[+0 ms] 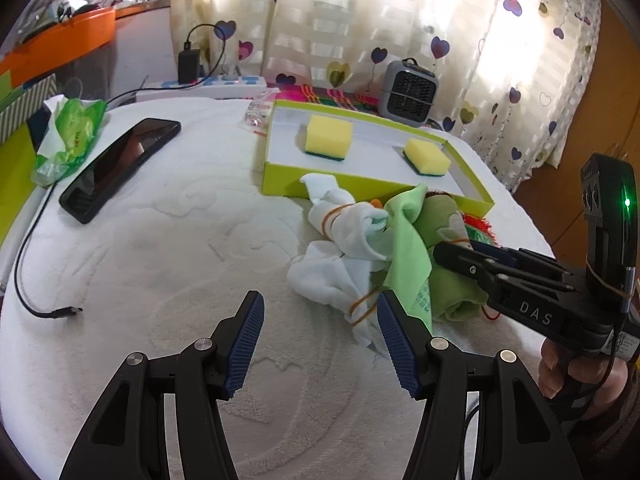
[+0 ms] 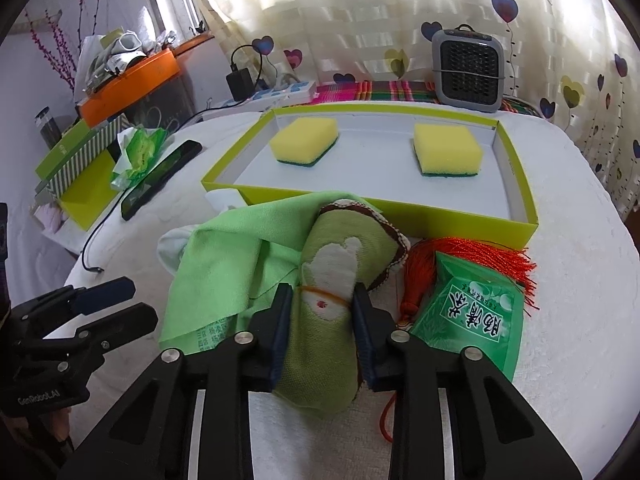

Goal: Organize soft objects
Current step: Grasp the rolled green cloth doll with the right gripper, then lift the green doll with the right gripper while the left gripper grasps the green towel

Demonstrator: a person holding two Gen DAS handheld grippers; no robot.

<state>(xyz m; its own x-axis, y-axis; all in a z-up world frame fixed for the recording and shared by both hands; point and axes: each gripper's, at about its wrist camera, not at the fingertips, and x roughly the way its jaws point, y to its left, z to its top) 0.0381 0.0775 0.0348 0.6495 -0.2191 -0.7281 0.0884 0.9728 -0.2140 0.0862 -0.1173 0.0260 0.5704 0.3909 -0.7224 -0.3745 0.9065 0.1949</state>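
Note:
A rolled green sock [image 2: 320, 320] with a white figure on it lies on the white towel in front of a lime box [image 2: 400, 210]. My right gripper [image 2: 322, 296] is shut on this roll, its pads pressing both sides. A light green cloth [image 2: 224, 264] lies draped to its left. Two yellow sponges [image 2: 304, 140] [image 2: 446, 148] sit inside the box. In the left wrist view, white sock bundles [image 1: 340, 220] tied with rubber bands lie beside the green cloth [image 1: 404, 248]. My left gripper [image 1: 320, 304] stands open just before them, holding nothing. The right gripper [image 1: 452, 250] reaches in from the right.
An orange tassel [image 2: 460, 252] and a green packet [image 2: 468, 316] lie right of the sock. A black phone [image 1: 120, 164], a green tissue pack [image 1: 72, 136] and a loose cable [image 1: 44, 312] are on the left. A grey heater [image 1: 408, 92] stands behind the box.

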